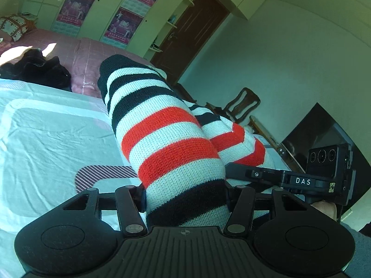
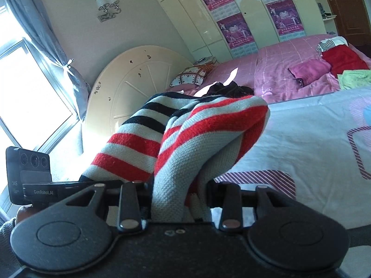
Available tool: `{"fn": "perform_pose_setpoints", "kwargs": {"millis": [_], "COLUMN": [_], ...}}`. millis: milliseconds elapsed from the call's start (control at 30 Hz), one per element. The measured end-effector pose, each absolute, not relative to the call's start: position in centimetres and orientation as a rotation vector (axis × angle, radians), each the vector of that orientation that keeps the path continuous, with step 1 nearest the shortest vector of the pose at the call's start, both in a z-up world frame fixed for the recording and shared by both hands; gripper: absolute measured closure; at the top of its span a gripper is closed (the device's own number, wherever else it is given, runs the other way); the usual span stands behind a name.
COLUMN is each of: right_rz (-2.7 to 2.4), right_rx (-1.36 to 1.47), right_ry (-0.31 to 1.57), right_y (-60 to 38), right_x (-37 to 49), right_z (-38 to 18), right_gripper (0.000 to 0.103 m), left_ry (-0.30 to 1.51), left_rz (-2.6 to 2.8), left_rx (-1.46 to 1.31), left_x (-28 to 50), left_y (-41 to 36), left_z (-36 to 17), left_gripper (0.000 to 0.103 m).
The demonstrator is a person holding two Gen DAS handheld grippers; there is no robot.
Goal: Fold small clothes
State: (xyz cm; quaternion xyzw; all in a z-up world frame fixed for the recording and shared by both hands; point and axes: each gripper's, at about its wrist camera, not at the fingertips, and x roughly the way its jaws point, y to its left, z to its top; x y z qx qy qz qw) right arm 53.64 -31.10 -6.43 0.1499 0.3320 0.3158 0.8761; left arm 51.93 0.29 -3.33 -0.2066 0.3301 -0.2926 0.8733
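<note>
Left gripper [image 1: 185, 199] clamps striped knit [image 1: 167, 139]; right gripper [image 1: 301, 180] reads "DAS".

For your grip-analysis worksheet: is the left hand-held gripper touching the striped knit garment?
Touching. In the left wrist view the striped knit garment runs between the jaws of the left hand-held gripper, which press on its black band.

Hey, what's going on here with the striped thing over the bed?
A person is holding a claw in each hand, and both are clamped on the same striped knit garment. The left claw grips one bunched part and the right claw another, so the garment hangs lifted above the pale bedsheet. It is still bunched, not folded. Other clothes, a dark pile and pink, red and green pieces, lie further back on the bed.
</note>
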Motion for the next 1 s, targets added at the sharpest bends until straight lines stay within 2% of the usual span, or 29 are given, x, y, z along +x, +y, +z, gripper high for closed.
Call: {"fn": "perform_pose_setpoints", "kwargs": {"millis": [433, 900, 1000], "right_rz": [0.801, 0.839, 0.795], "right_rx": [0.304, 0.337, 0.315], "right_ry": [0.731, 0.88, 0.95], "right_y": [-16.8, -6.5, -6.2], "right_x": [55.5, 57.5, 57.4], "right_z": [-7.8, -14.8, -17.5], "right_gripper": [0.065, 0.065, 0.053], "left_ry": [0.684, 0.803, 0.799], "left_rz": [-0.465, -0.369, -0.375], "left_rx": [-0.477, -0.588, -0.623], "left_x": [48.7, 50.2, 49.5], "left_y": [15.8, 25.0, 25.6], "left_z": [-4.5, -13.4, -15.7], "left_gripper": [0.048, 0.048, 0.045]}}
